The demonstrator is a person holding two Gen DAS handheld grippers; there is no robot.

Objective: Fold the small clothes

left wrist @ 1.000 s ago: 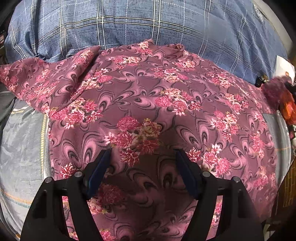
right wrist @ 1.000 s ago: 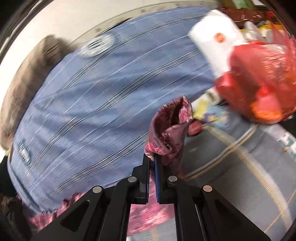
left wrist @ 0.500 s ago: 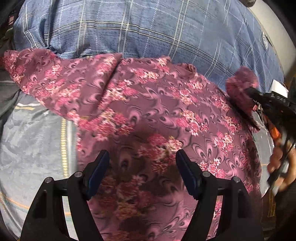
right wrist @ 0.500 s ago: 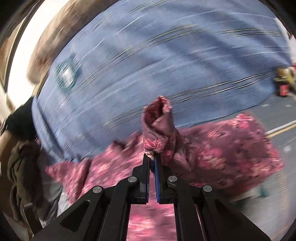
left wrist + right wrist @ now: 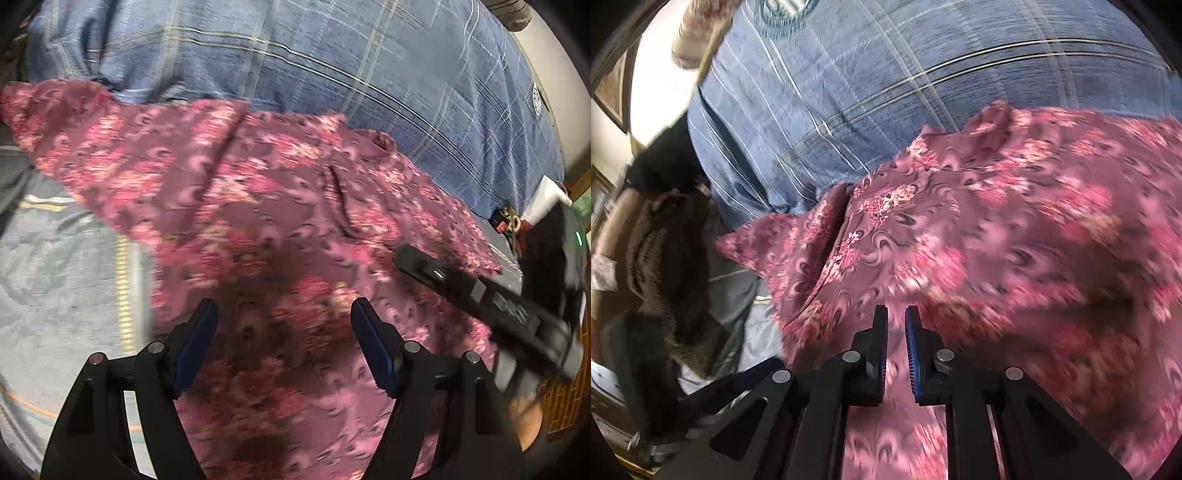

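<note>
A maroon garment with pink flowers (image 5: 280, 206) lies spread on the bed, one sleeve reaching out at the upper left. My left gripper (image 5: 282, 314) hovers above its near part, jaws wide open with nothing between them. My right gripper (image 5: 895, 314) is low over the same garment (image 5: 997, 240). Its jaws are opening, a narrow gap shows between the blue pads, and no cloth is pinched there. In the left wrist view the right gripper (image 5: 402, 256) comes in from the right, its tip over the garment's right side.
A blue plaid quilt (image 5: 332, 55) lies behind the garment. Grey bedding with a yellow stripe (image 5: 66, 258) is at the left. Dark clothes (image 5: 661, 266) are heaped beside the bed. A hand (image 5: 524, 421) holds the right tool. Small items (image 5: 506, 221) sit at the right.
The right gripper swung the pinched fold from the right over onto the garment, dropped low and let it go as its jaws parted. The left gripper drifted slightly and stayed open.
</note>
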